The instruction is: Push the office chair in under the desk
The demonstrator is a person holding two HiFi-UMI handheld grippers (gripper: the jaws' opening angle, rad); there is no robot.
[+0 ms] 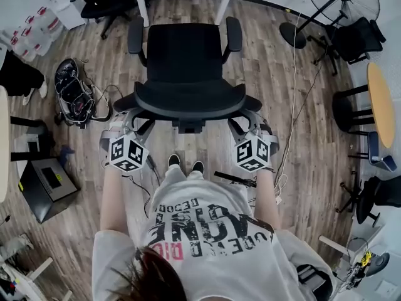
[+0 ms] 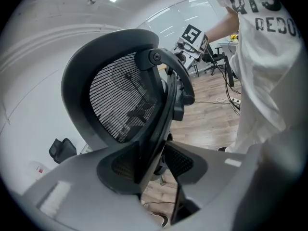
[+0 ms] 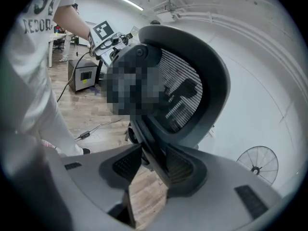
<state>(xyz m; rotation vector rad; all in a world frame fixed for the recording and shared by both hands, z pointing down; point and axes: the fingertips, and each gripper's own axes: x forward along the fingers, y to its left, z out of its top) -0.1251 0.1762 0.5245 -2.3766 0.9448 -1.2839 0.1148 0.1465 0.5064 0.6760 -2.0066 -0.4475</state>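
The black office chair point(image 1: 187, 55) stands in front of me, its seat facing away toward two white desk legs point(image 1: 143, 2) at the top of the head view. Its curved backrest point(image 1: 188, 102) is nearest me. My left gripper point(image 1: 135, 123) clamps the backrest's left edge and my right gripper point(image 1: 241, 124) its right edge. In the left gripper view the mesh backrest point(image 2: 120, 100) rises ahead, and its frame runs down between the pads of the left gripper point(image 2: 151, 165). The right gripper view shows the backrest point(image 3: 192, 100) likewise, its frame caught in the right gripper point(image 3: 154, 166).
A bundle of cables point(image 1: 75, 96) and a black box point(image 1: 47, 187) lie on the wood floor at left. A standing fan point(image 1: 341, 2), dark chairs point(image 1: 354, 39) and a round wooden table point(image 1: 381, 102) stand at right. Another black chair point(image 1: 103, 2) is at the top left.
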